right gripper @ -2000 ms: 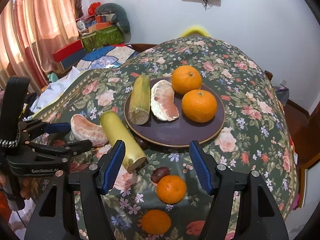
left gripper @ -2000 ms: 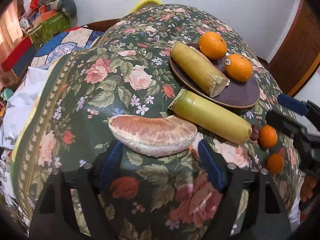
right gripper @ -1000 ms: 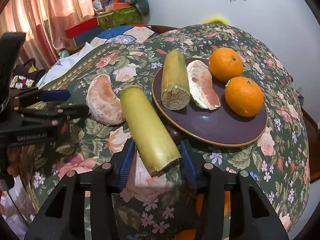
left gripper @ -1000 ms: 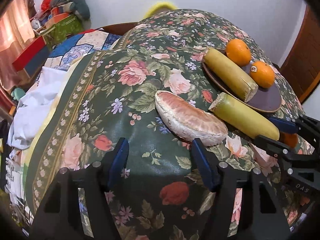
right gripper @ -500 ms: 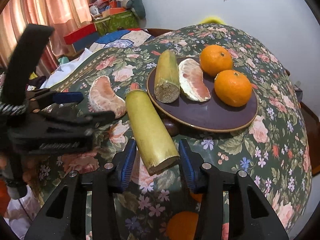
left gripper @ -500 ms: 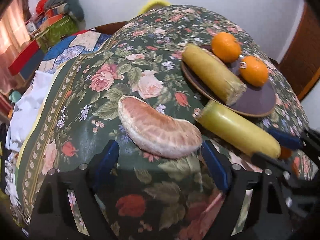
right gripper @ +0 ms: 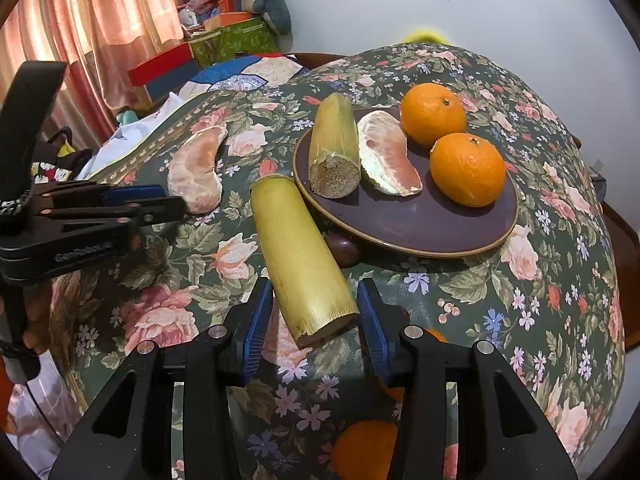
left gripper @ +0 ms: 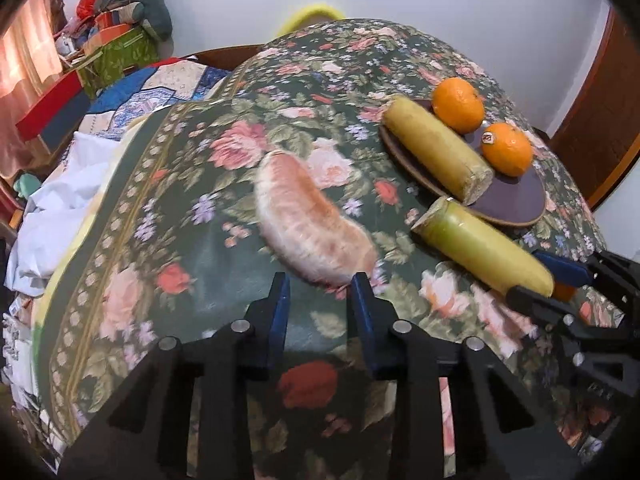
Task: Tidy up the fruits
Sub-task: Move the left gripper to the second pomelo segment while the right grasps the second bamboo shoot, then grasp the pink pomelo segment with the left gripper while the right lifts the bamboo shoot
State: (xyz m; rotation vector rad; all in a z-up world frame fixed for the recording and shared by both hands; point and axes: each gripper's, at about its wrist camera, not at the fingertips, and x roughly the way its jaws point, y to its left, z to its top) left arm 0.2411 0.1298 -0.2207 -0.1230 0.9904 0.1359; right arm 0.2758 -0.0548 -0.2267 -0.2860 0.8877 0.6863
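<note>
Floral tablecloth [right gripper: 540, 280] covers the table; curtains [right gripper: 100, 32] behind.

plate: sits on surface [right gripper: 560, 280], right of centre; plate [right gripper: 420, 232]
on plate: cane piece [right gripper: 334, 148] at left, pomelo segment [right gripper: 386, 158] touching beside it, two oranges [right gripper: 434, 114] [right gripper: 468, 168] at right, one behind the other
off plate: second cane piece [right gripper: 298, 256] on surface just left of plate rim, near end between right tool [right gripper: 316, 316] fingers
chestnut [right gripper: 342, 250]: between second cane piece and plate rim
second pomelo segment [left gripper: 308, 224]: on surface, left of second cane piece, just ahead of left tool [left gripper: 320, 292]
small orange [right gripper: 364, 448]: on surface under right tool, nearest edge
behind surface: boxes [right gripper: 224, 40] stacked, far left
</note>
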